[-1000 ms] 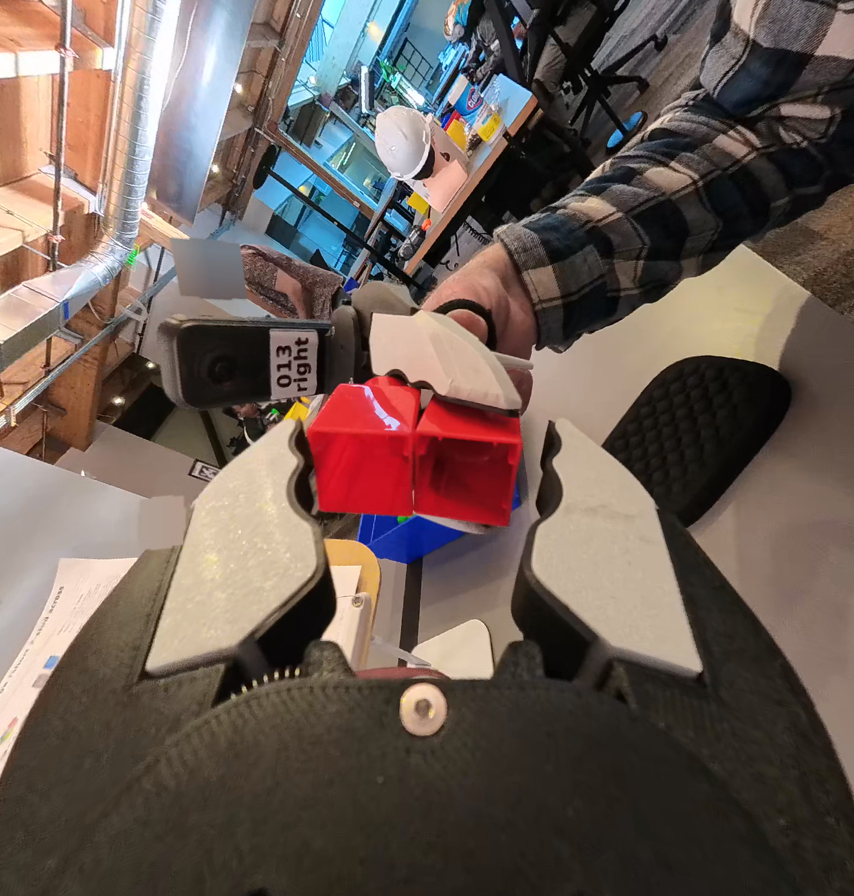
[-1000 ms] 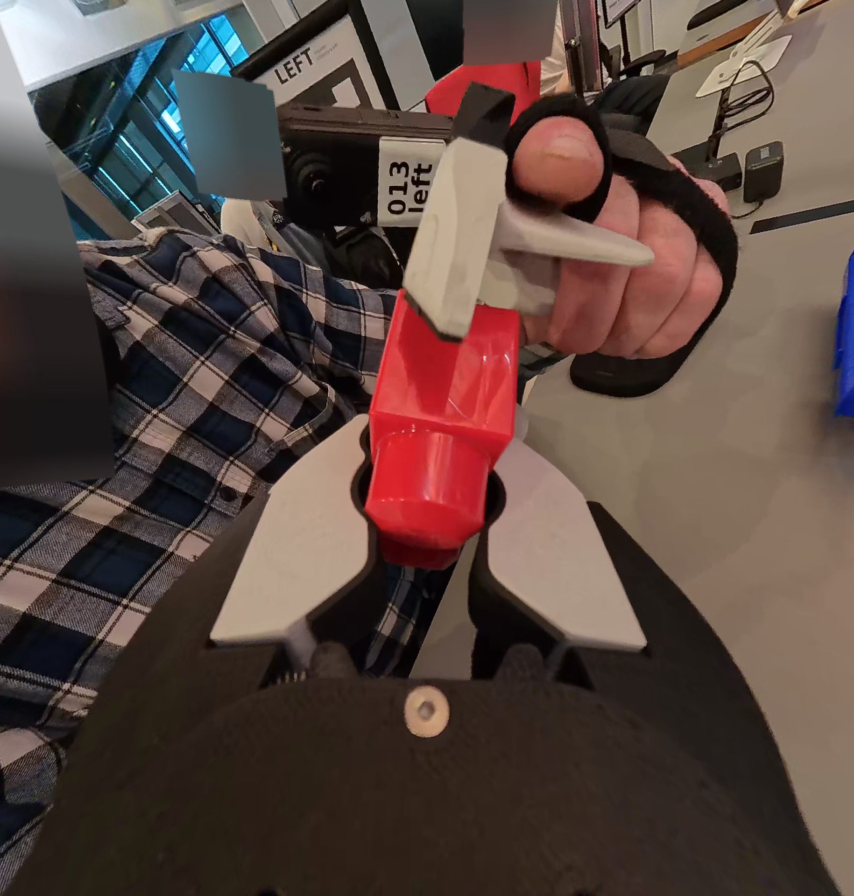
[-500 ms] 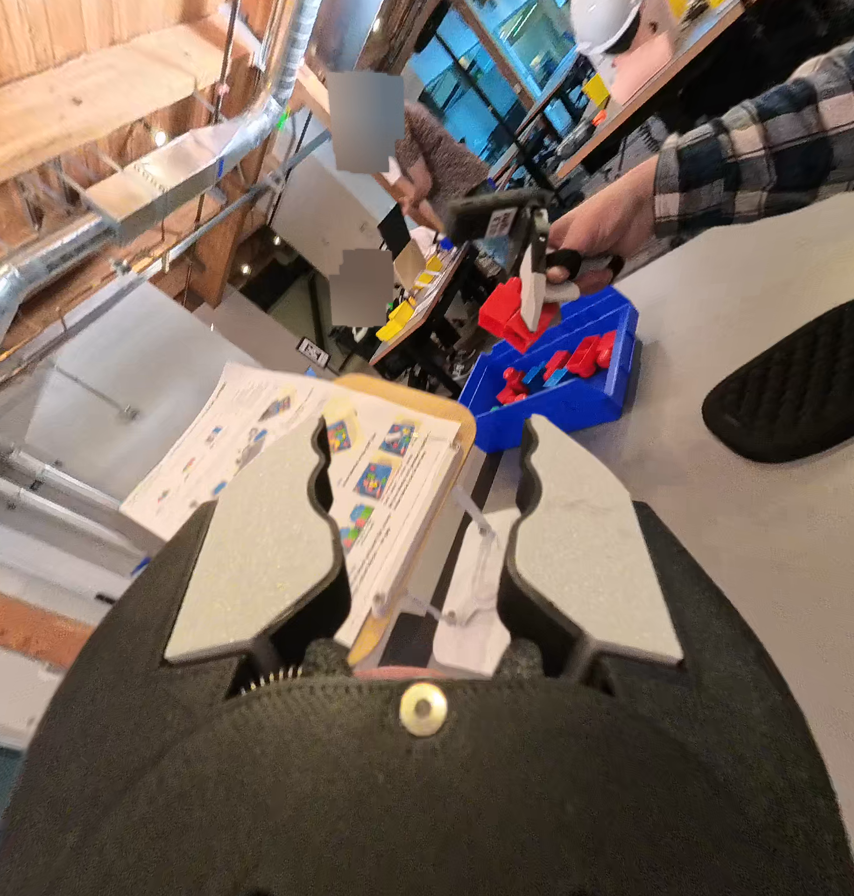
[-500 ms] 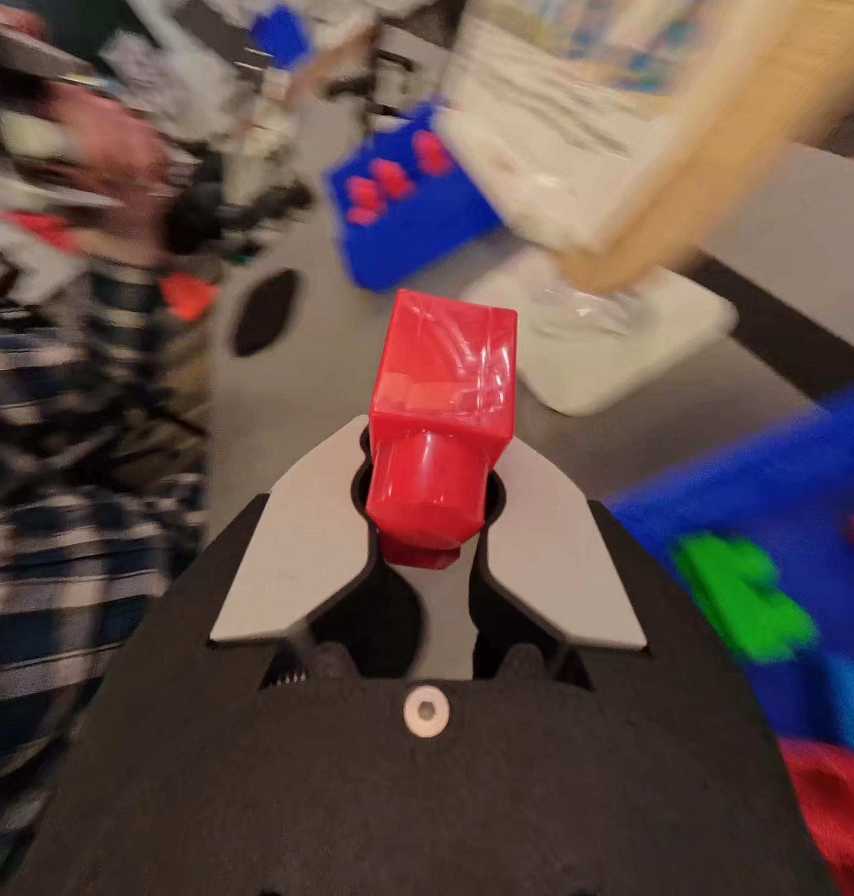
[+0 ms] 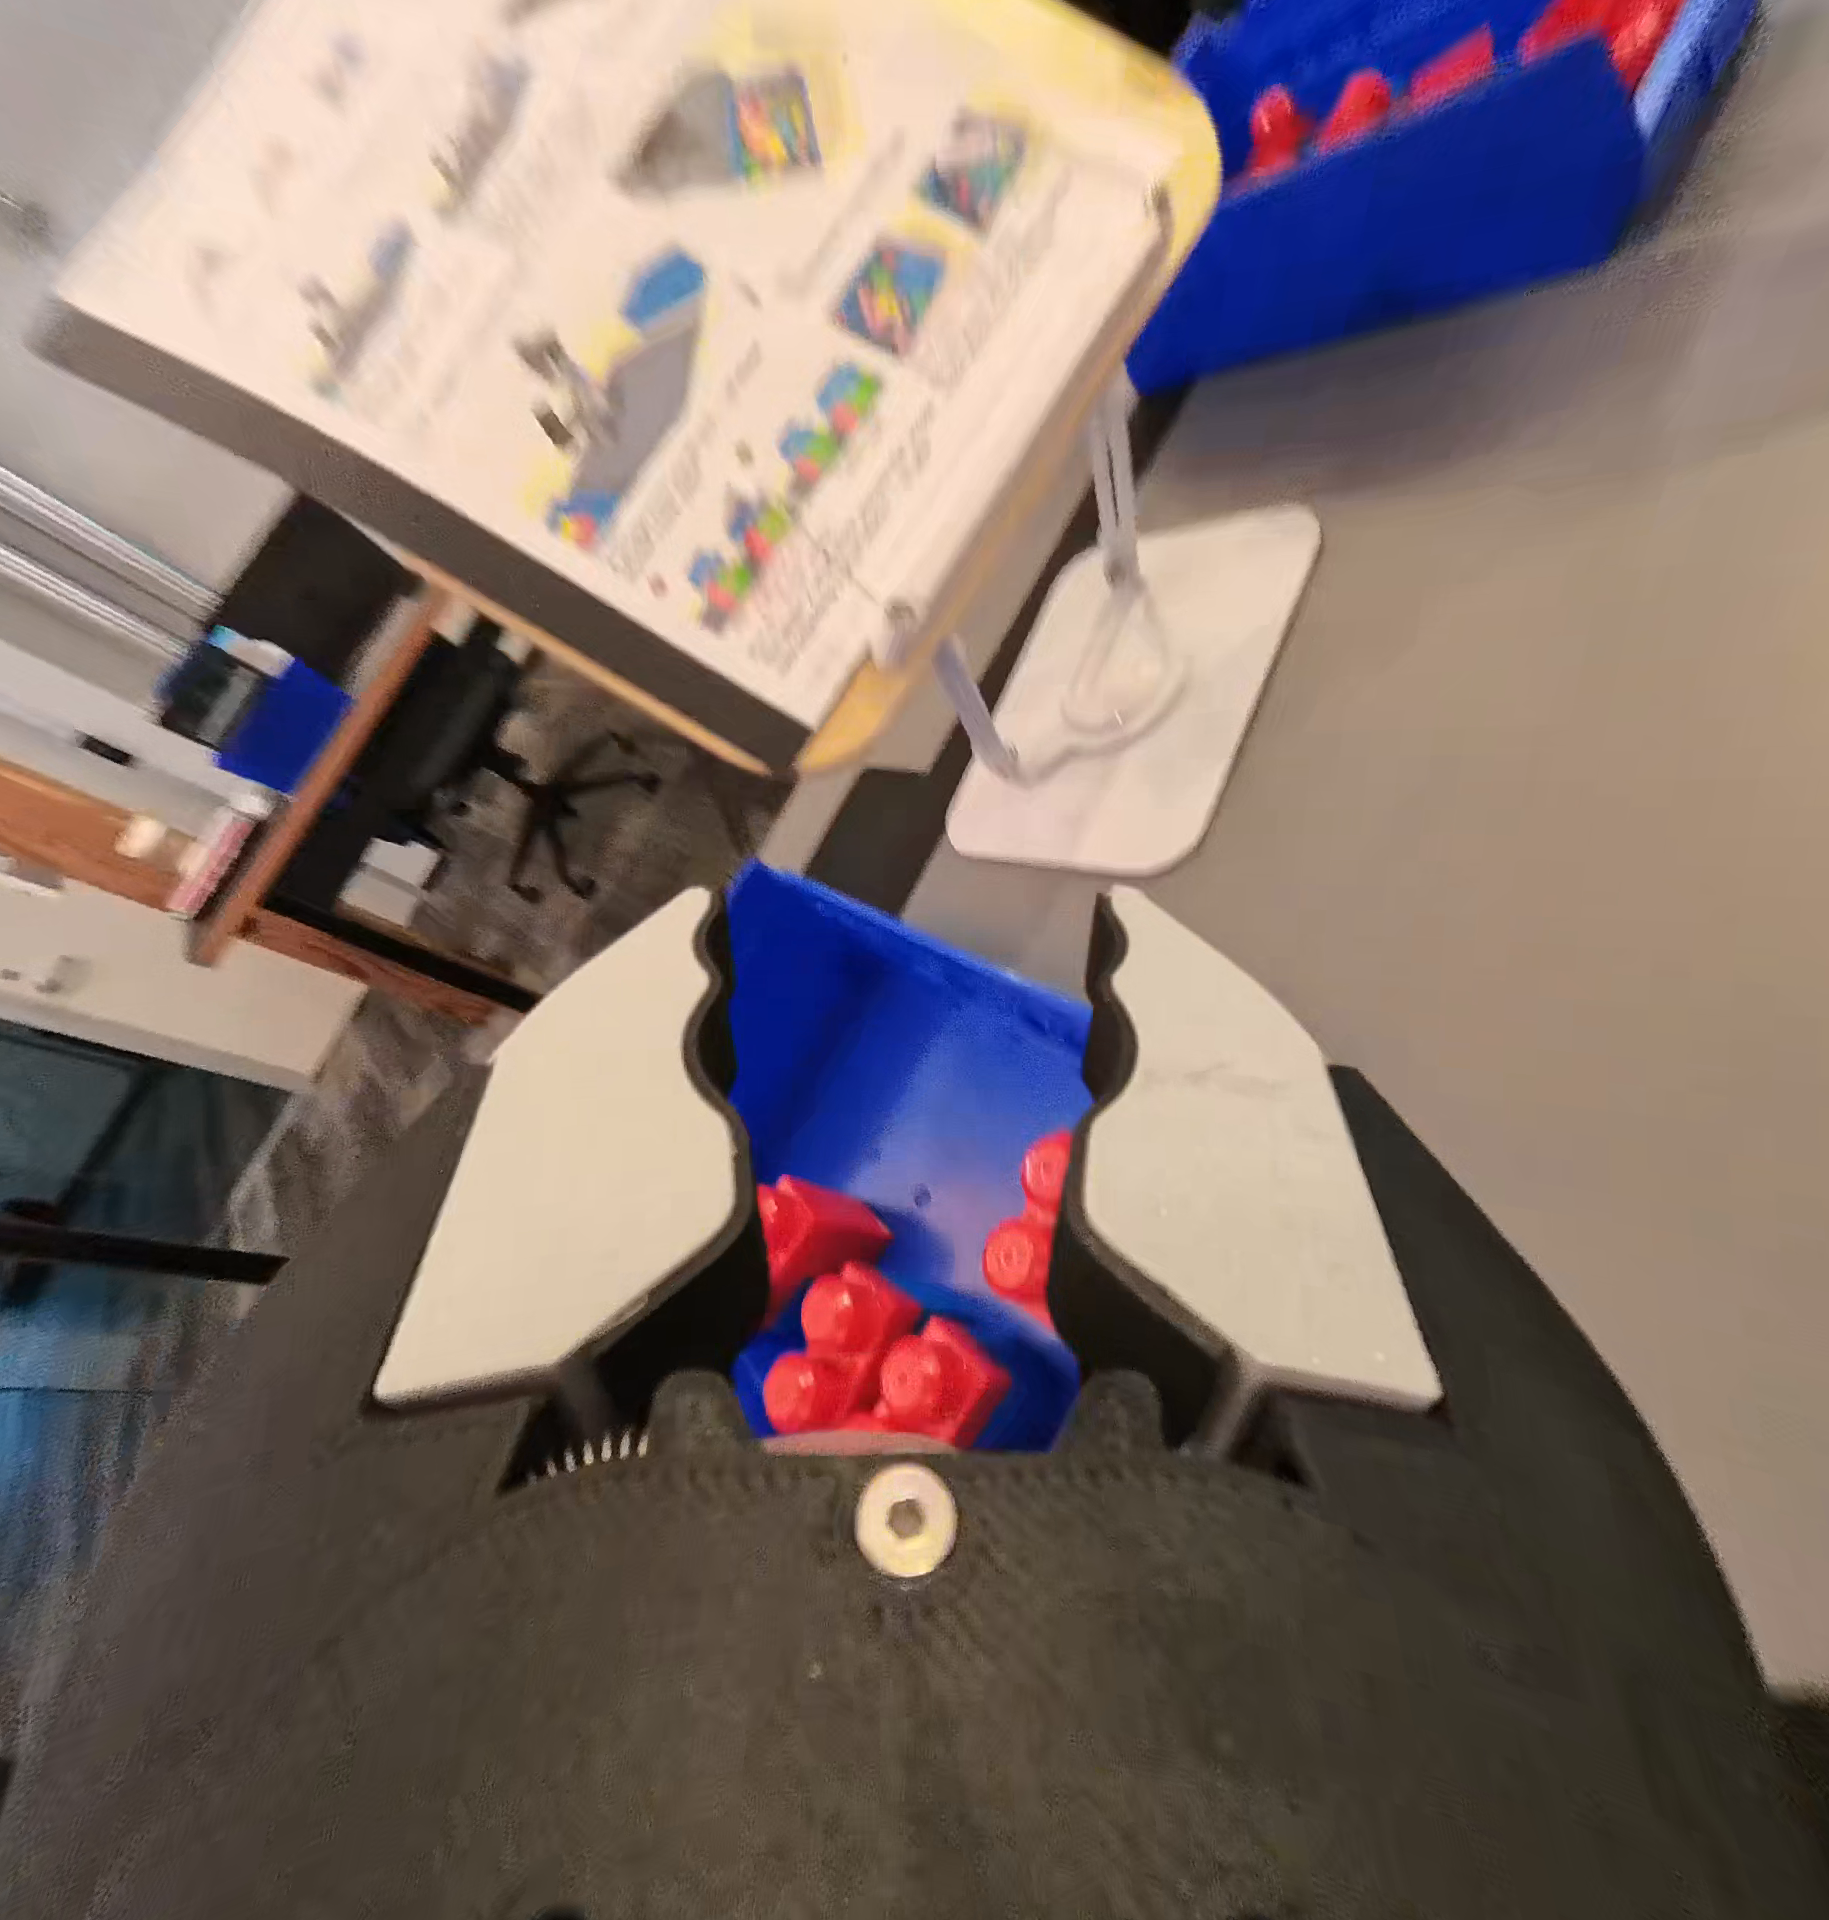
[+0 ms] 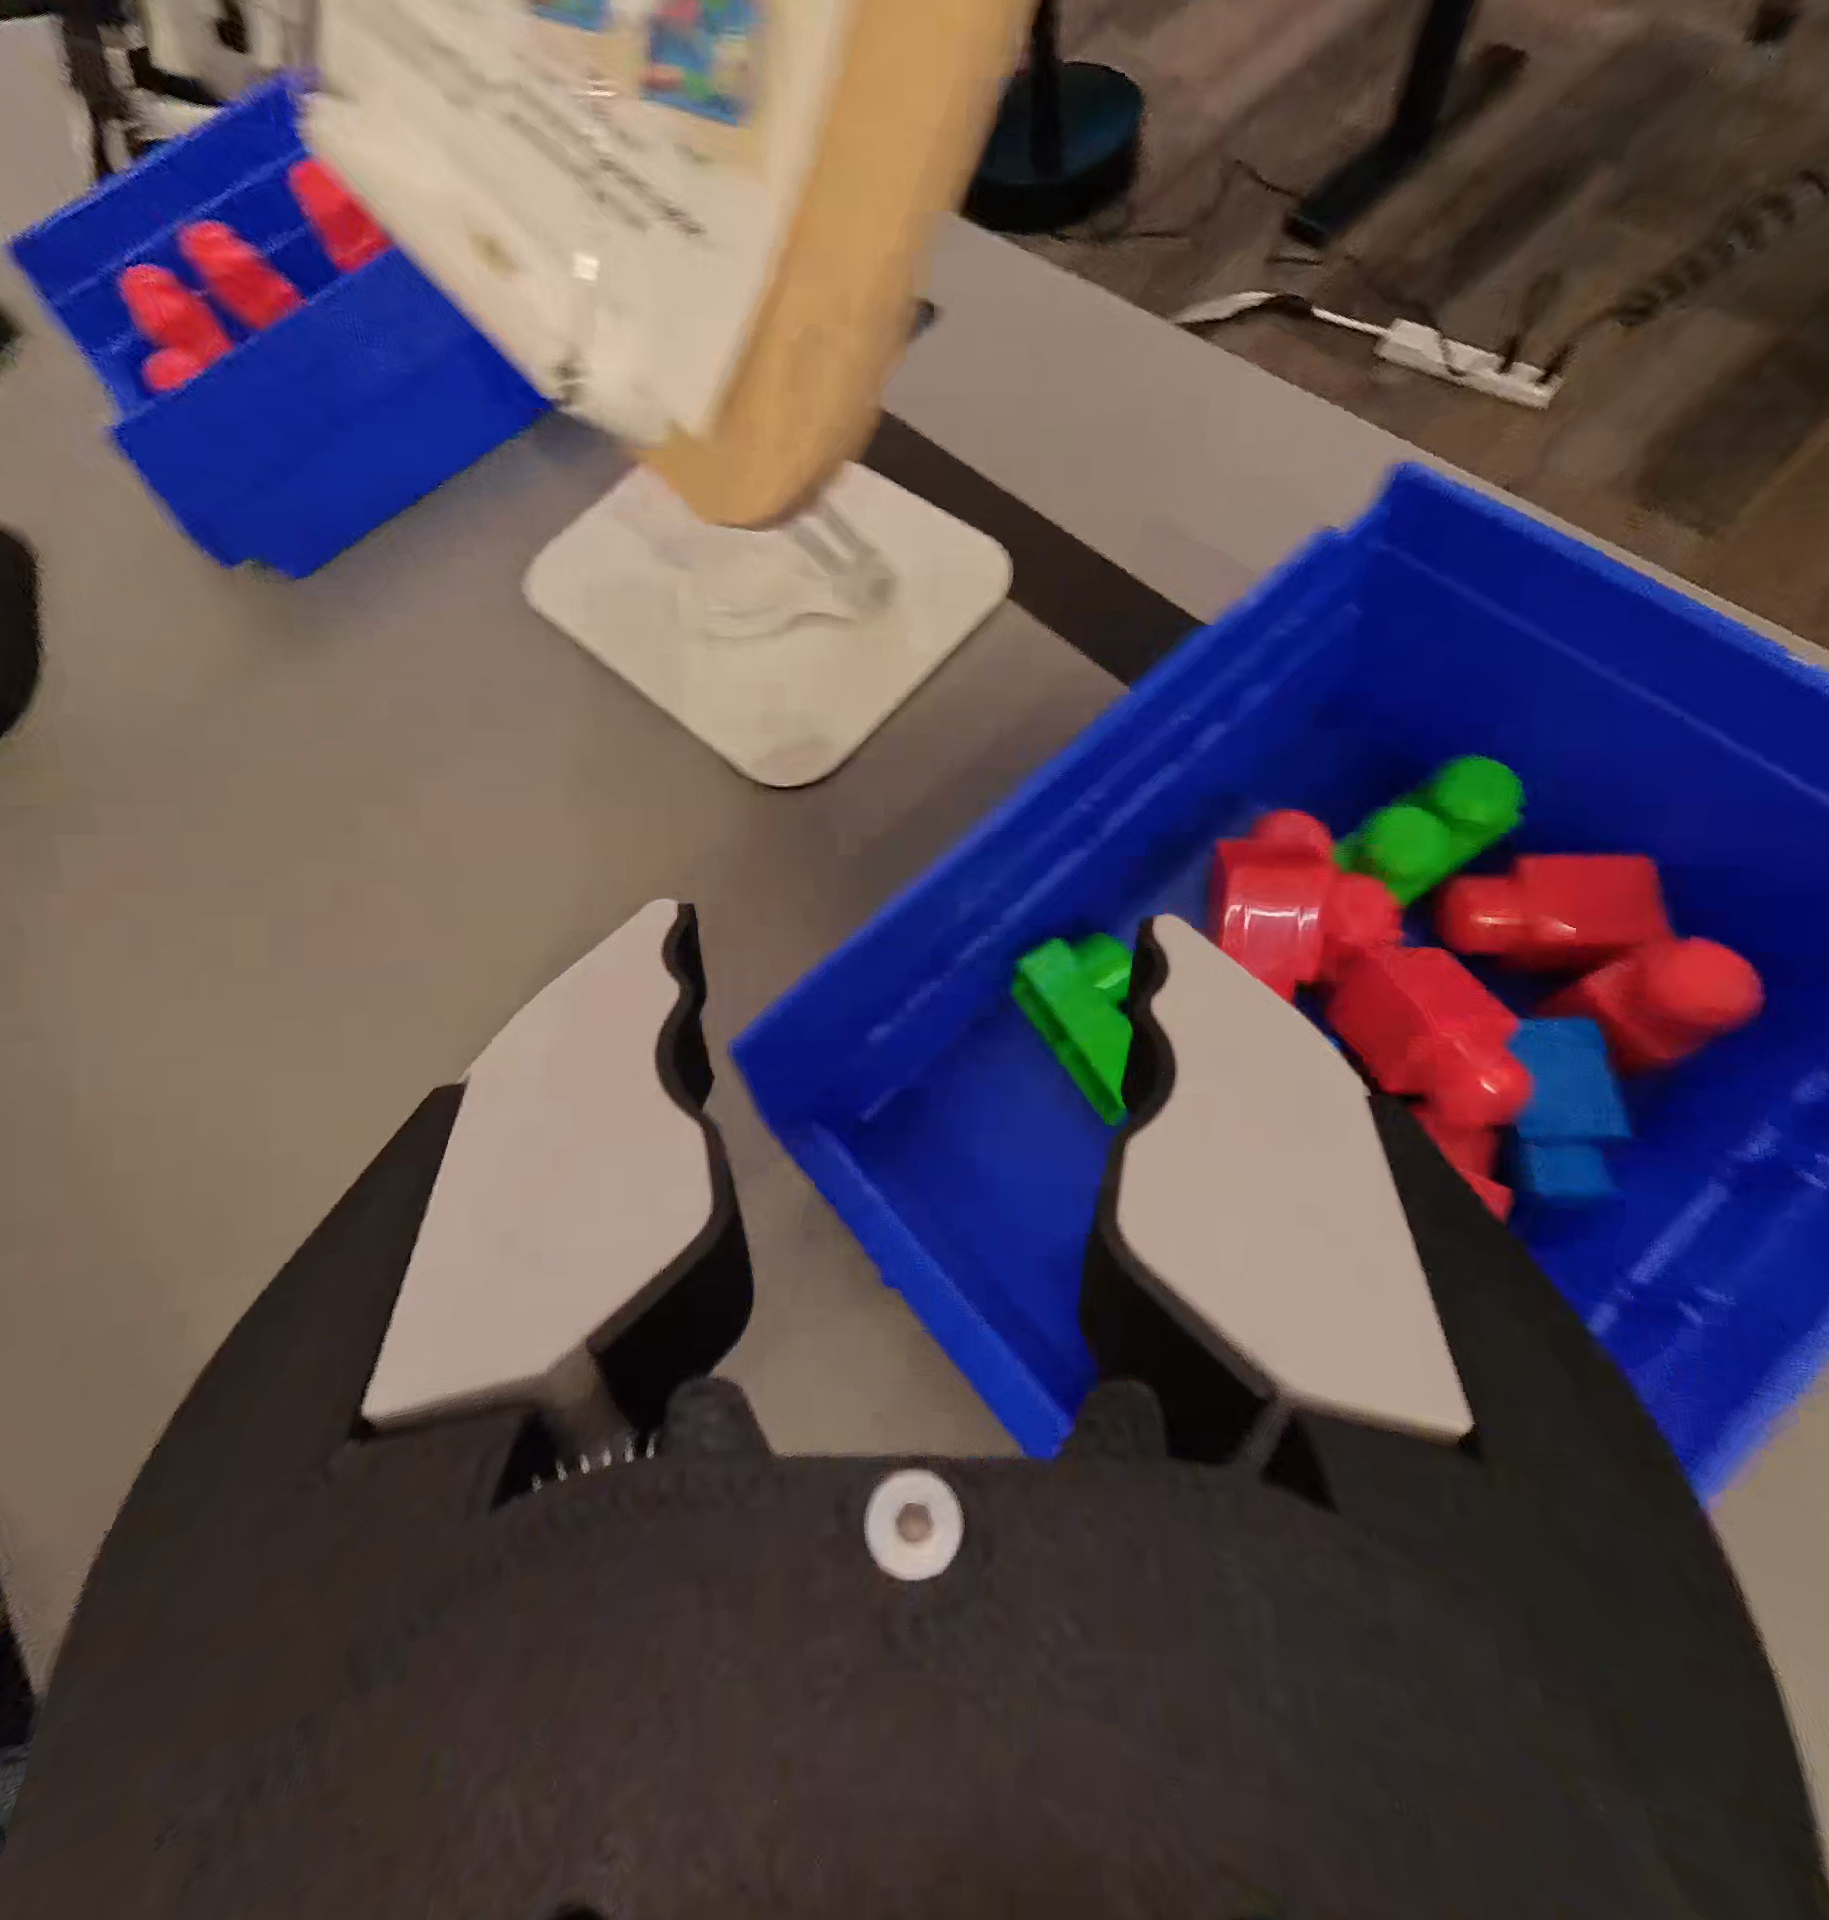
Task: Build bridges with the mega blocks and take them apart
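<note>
Loosely heaped, the red blocks (image 6: 1409,997), two green blocks (image 6: 1429,821) and a blue block (image 6: 1564,1101) are seen in a blue bin (image 6: 993,1039) just ahead and to the right of the right gripper (image 6: 915,997). Its jaws are spread wide with nothing between the pads; one bin corner is framed below them. More red blocks (image 5: 858,1340) are seen in a blue bin (image 5: 889,1018) directly beneath the left gripper (image 5: 910,997), whose jaws are likewise parted and bare. A second blue bin (image 6: 297,416) with red pieces is set farther back on the grey table (image 6: 370,831), beyond a white-based stand (image 6: 775,634) carrying an instruction sheet (image 5: 629,312).
</note>
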Available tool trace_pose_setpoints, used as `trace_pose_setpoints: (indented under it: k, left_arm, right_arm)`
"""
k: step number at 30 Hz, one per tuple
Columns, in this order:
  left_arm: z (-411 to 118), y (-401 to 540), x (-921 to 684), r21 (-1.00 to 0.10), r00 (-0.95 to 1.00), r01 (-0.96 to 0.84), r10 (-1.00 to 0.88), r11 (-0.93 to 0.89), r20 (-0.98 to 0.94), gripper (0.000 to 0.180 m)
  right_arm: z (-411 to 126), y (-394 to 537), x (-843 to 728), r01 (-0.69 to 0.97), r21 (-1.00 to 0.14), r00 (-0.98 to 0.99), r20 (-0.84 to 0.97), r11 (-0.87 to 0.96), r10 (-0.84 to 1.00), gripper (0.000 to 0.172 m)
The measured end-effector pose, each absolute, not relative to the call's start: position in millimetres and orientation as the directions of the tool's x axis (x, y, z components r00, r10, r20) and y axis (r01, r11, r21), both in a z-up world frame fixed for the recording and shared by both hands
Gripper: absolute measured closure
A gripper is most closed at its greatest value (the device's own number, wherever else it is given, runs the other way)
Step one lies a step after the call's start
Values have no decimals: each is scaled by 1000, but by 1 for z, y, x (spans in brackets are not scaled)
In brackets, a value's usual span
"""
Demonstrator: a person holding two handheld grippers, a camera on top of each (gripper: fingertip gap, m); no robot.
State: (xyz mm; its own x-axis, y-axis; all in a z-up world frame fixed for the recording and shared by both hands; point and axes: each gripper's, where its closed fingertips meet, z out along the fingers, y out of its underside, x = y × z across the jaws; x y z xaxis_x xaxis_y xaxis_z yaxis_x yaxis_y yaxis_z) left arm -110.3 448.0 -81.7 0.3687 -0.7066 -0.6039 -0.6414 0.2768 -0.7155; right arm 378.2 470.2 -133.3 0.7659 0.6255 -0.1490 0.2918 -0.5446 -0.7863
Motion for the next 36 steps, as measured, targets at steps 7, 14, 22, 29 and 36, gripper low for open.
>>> trace_pose_setpoints:
  k: [7, 14, 22, 29, 36]
  left_arm:
    - [-175, 484, -147, -565, 190, -818, -879, 105, -438, 127]
    - [-251, 503, -162, -397, 98, -918, -957, 20, -273, 146]
    - [-242, 512, -153, -372, 114, -928, -950, 3, -291, 156]
    - [-231, 506, -150, -384, 117, -923, -941, 15, -317, 156]
    - [-222, 508, -153, -449, 167, -894, -928, 0, -332, 156]
  right_arm:
    - [-128, 429, 314, 332, -804, 658, -178, -494, 732, 98]
    - [-128, 409, 269, 375, -798, 586, -190, -472, 788, 103]
    - [-123, 392, 173, 537, -786, 416, -69, -306, 907, 106]
    - [-129, 377, 100, 610, -764, 269, -48, -209, 962, 106]
    - [-129, 372, 74, 594, -784, 232, -51, -183, 971, 104]
